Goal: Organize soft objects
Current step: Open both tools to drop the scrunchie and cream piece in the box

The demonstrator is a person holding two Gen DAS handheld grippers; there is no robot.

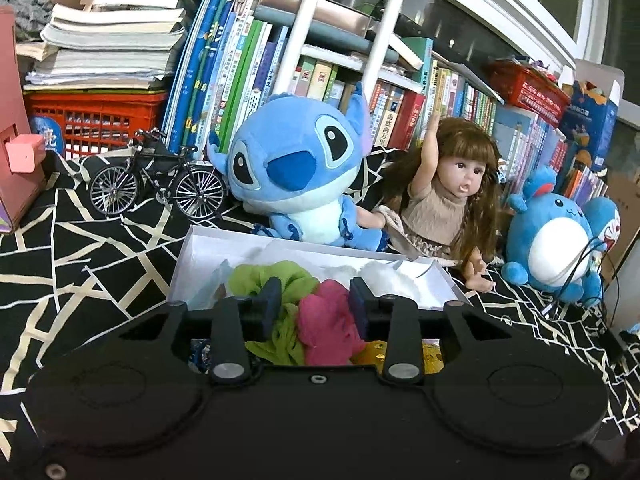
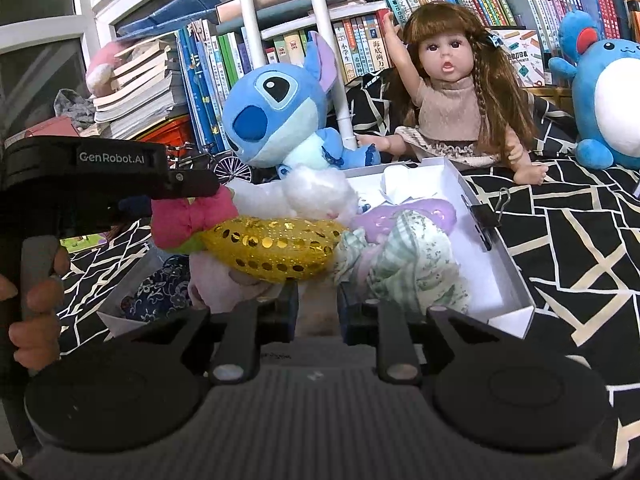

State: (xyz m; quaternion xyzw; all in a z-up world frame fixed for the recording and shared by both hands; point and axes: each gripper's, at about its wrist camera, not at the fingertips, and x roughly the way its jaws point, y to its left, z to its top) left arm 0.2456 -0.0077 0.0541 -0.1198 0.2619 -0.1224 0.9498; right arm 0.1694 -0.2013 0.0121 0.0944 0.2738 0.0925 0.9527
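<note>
The left gripper hangs over the near end of the white box, its jaws a narrow way apart with the pink cloth piece lying between them, the pads seemingly just clear of it, which reads as a drop into the pile; green fabric lies beside it. The right gripper sits low at the box's near edge, jaws narrow; whether they pinch anything I cannot tell; ahead lie the gold sequined pouch and floral cloth. Behind the box sit the Stitch plush and doll, apparently just backdrop.
</note>
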